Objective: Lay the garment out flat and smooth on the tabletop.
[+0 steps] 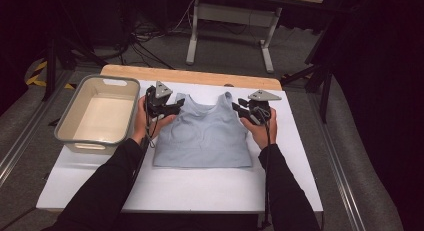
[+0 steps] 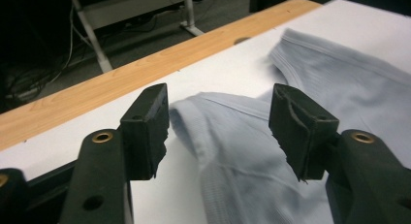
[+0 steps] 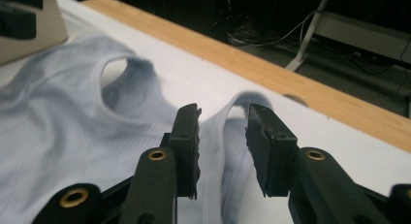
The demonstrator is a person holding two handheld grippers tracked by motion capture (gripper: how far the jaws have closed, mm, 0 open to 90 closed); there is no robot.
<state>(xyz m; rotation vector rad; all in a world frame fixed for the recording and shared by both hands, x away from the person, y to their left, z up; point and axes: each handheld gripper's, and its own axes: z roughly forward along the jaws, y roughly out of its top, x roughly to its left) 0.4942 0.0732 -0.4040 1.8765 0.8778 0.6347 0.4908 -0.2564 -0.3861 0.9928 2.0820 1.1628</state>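
Pale-blue ribbed tank top [image 1: 202, 133] lies flat mid-desk, right of beige plastic tub [image 1: 98, 115], spread for folding. Left gripper [image 1: 176, 107], right gripper [image 1: 239, 107]: jaws parted, one shoulder strap lying loose between each pair, nothing gripped.

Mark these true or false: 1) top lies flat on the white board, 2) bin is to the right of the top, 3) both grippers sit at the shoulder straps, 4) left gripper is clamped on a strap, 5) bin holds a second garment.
1. The light blue top lies flat on the white board. True.
2. The bin is to the right of the top. False: it stands to its left, beside the left gripper.
3. Both grippers sit at the shoulder straps. True: the right gripper is at the other strap.
4. The left gripper is clamped on a strap. False: its jaws stand apart, the strap lying loose between them.
5. The bin holds a second garment. False: it is empty.
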